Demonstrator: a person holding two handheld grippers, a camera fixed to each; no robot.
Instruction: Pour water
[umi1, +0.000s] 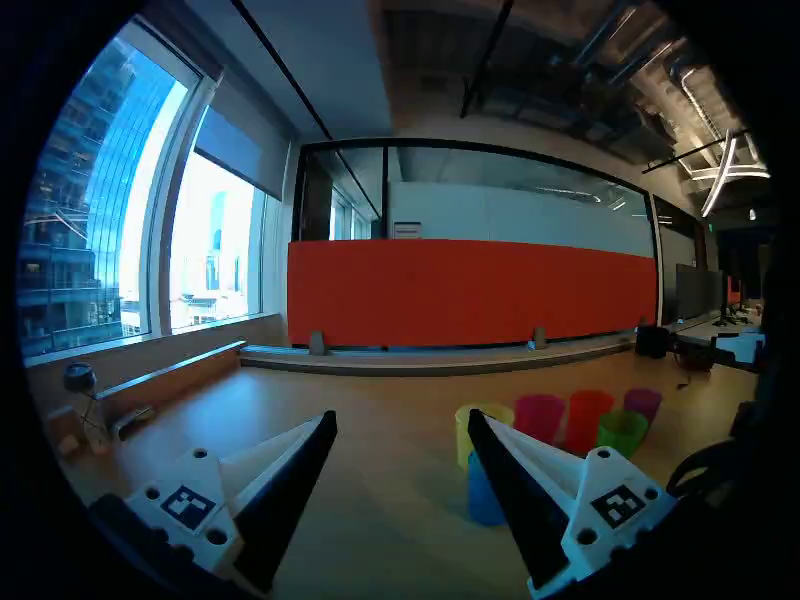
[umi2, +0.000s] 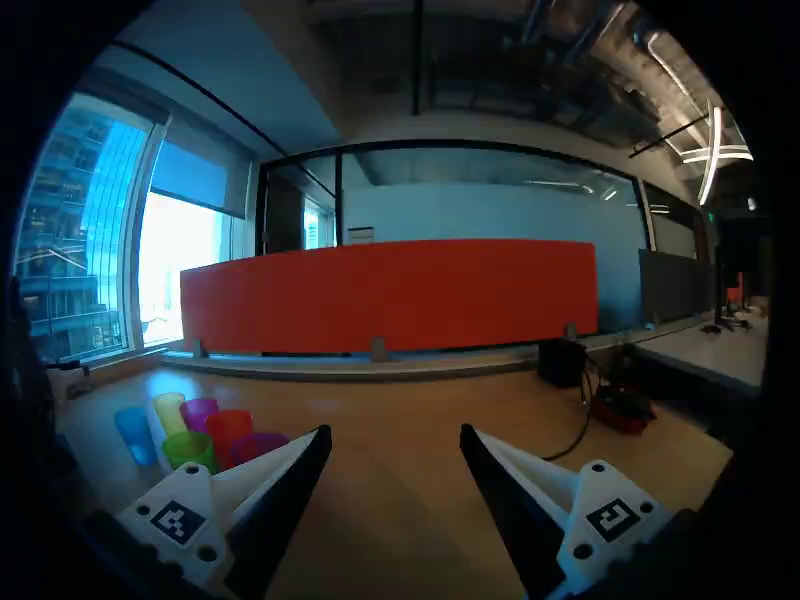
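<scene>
Left gripper (umi1: 400, 415) is wide open with nothing in it, hanging over the wooden counter (umi1: 400, 530). Just past your right-hand finger you've got the bunch of coloured cups (umi1: 585, 420), and the blue cup (umi1: 483, 500) is half hidden behind that finger. Right gripper (umi2: 393, 430) is open and empty too, with the cups (umi2: 228, 432) off beyond its left finger. That view also catches a black box (umi2: 562, 362) and a red thing (umi2: 622, 410) with a cable (umi2: 583, 415) farther right on the counter. An orange partition (umi1: 470, 290) runs along the back.
</scene>
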